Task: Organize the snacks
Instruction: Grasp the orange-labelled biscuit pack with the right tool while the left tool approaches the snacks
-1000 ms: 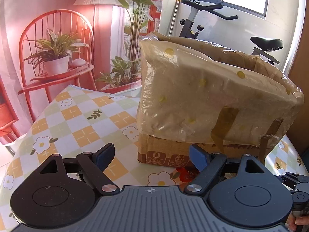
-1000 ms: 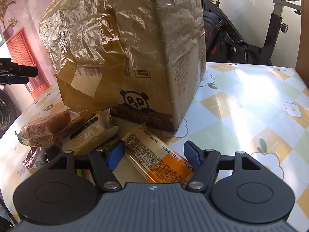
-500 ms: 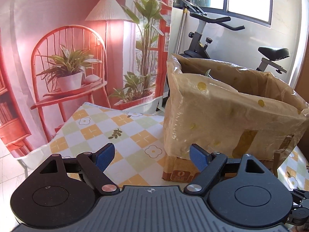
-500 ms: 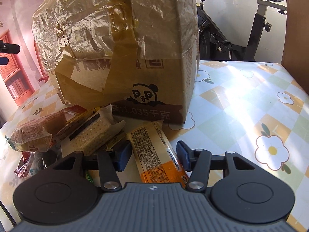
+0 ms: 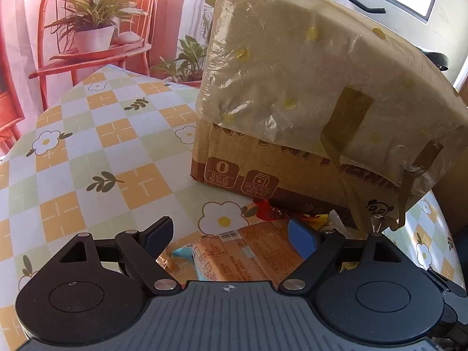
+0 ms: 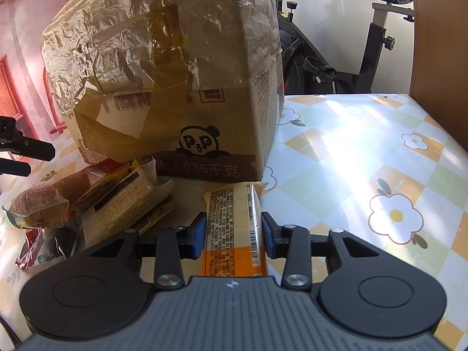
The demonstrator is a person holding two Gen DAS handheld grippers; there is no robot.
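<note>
A taped cardboard box (image 6: 187, 87) with a panda print stands on the table; it also shows in the left wrist view (image 5: 307, 111). My right gripper (image 6: 232, 232) is shut on a long yellow-and-orange snack packet (image 6: 234, 228) lying in front of the box. A pile of snacks lies to its left: a cracker pack (image 6: 128, 207) and a brown bread bag (image 6: 44, 204). My left gripper (image 5: 231, 237) is open above an orange snack packet (image 5: 242, 257) near the box's corner.
The table has a checked flower-print cloth (image 5: 87, 152). A red chair with a potted plant (image 5: 90, 32) stands beyond the left edge. An exercise bike (image 6: 365, 58) stands behind the table. A wooden panel (image 6: 438, 44) rises at the right.
My right gripper's fingers have closed in on the yellow-and-orange packet. My left gripper has dipped down toward the snacks by the box's corner.
</note>
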